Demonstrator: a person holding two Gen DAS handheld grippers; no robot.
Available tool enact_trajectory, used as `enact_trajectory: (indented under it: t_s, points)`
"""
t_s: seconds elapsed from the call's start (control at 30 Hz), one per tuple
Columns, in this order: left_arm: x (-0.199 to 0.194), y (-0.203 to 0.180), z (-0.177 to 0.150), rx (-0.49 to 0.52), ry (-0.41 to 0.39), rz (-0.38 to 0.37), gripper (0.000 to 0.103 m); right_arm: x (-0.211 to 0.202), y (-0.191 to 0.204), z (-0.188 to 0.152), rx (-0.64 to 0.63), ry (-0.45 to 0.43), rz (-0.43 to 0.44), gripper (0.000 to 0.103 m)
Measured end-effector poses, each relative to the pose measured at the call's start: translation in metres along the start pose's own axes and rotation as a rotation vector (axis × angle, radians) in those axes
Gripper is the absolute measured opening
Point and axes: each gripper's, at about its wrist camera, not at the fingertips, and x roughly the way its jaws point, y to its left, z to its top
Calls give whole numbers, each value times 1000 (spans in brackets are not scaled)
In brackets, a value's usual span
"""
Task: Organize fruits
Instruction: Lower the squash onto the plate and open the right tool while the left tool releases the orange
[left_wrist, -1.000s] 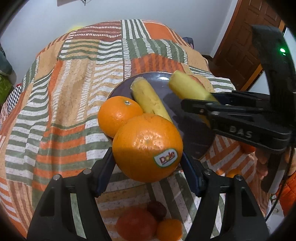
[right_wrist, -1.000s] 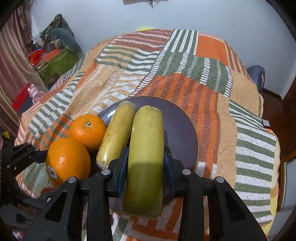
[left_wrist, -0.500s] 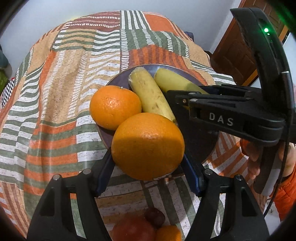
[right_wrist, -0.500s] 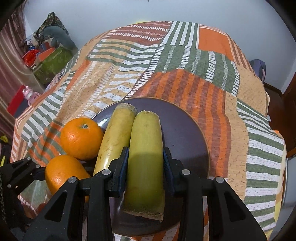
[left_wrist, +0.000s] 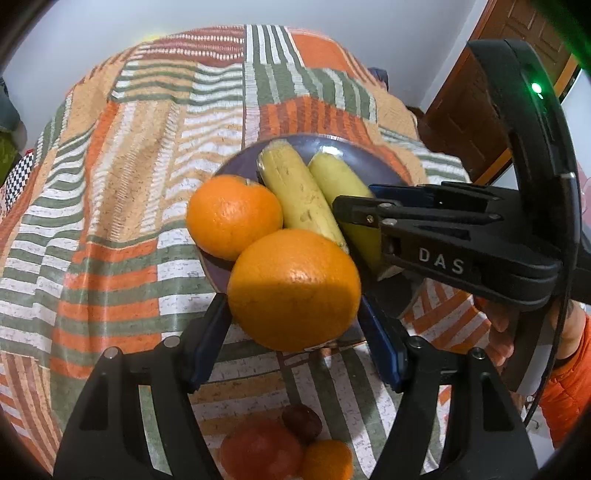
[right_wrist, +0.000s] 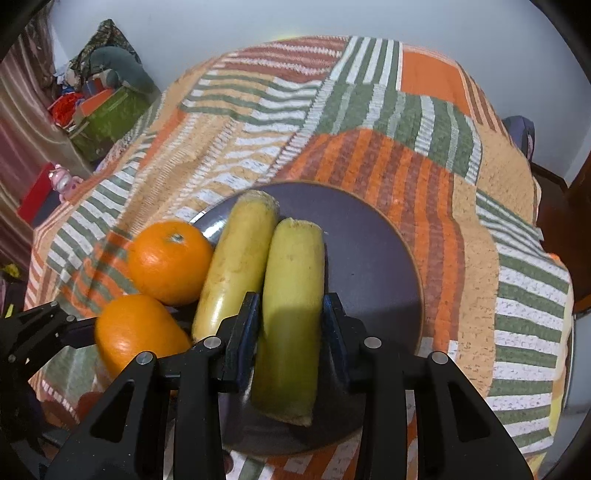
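Observation:
My left gripper (left_wrist: 293, 314) is shut on a large orange (left_wrist: 293, 290), at the near left rim of a dark purple plate (left_wrist: 347, 151). It also shows in the right wrist view (right_wrist: 136, 332). My right gripper (right_wrist: 291, 317) is shut on a yellow banana piece (right_wrist: 291, 295) low over the plate (right_wrist: 376, 266). A second banana piece (right_wrist: 236, 266) and a smaller orange (right_wrist: 168, 271) lie on the plate to its left. In the left wrist view these are the banana piece (left_wrist: 299, 195) and orange (left_wrist: 232, 216).
The plate sits on a bed with a striped orange, green and white quilt (right_wrist: 332, 122). A red fruit (left_wrist: 260, 448), a dark plum (left_wrist: 302, 422) and a small orange (left_wrist: 325, 459) lie on the quilt below my left gripper. Boxes and clutter (right_wrist: 103, 110) stand at far left.
Both grippers have lowered and moved in over the plate. The held banana now lies beside the other banana piece, and the large orange sits next to the smaller orange.

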Motion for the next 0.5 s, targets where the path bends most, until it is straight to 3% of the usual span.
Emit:
enact_trajectory:
  t_s: [0.33,0.5]
  points:
    - [-70,-18,-7,54,-143,46,75,-63,13,-14,-61,-115,-48,34]
    - [-101,-21,-16,54,-195,76,79,-102,9,-29,-60,-182,-60,39]
